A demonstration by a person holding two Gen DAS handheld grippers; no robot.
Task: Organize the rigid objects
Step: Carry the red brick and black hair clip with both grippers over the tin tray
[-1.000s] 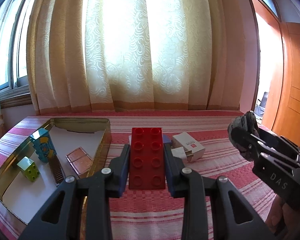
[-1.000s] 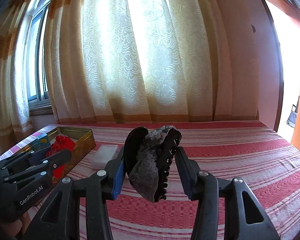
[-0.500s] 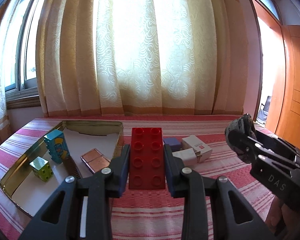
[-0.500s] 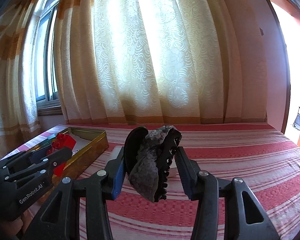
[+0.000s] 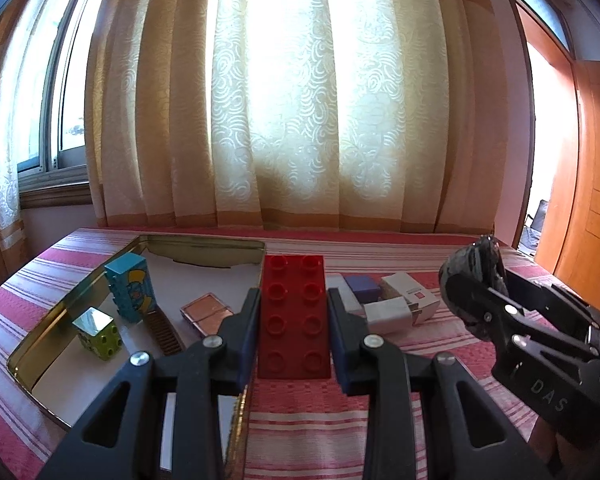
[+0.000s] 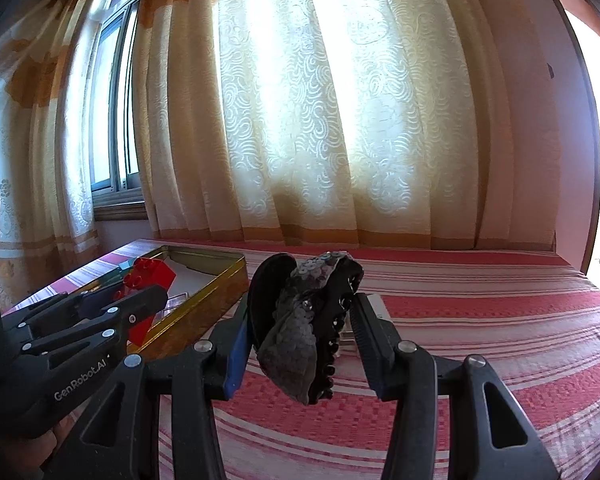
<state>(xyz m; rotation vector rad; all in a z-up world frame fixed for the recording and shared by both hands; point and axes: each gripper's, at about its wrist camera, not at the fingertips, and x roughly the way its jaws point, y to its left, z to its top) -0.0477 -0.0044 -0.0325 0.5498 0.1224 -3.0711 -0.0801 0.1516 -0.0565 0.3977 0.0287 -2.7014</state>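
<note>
Backlit cream curtains [image 5: 292,112] are filling the background, and a red-and-white striped cloth is covering the tabletop [image 5: 380,248].

Left wrist view: the left hand-held gripper [image 5: 293,318] is pinching a red 2x4 stud brick [image 5: 293,316] by its long sides, studs facing up, held in the air just right of the gold tin tray [image 5: 32,344]. The tray is holding a blue printed block [image 5: 130,286] standing upright, a yellow-green cube [image 5: 98,334] in front of it, a brown comb [image 5: 164,332] and a copper-coloured flat case [image 5: 206,312] (all lying apart from one another). Right of the brick, a purple block [image 5: 362,286] and two white boxes [image 5: 408,300] are clustering on the cloth. The right hand-held gripper [image 5: 472,276] is coming in from the right edge, carrying a dark lump.

Right wrist view: the right hand-held gripper [image 6: 300,320] is clamping a dark sequinned hair claw clip [image 6: 304,320], teeth pointing right and down, held above the cloth. A white box [image 6: 376,308] is peeking out behind the right finger. The left hand-held gripper [image 6: 140,300] is sitting at lower left with the red brick [image 6: 148,276] over the tray's [image 6: 216,300] near end; can't tell whether the brick is touching the tray.
</note>
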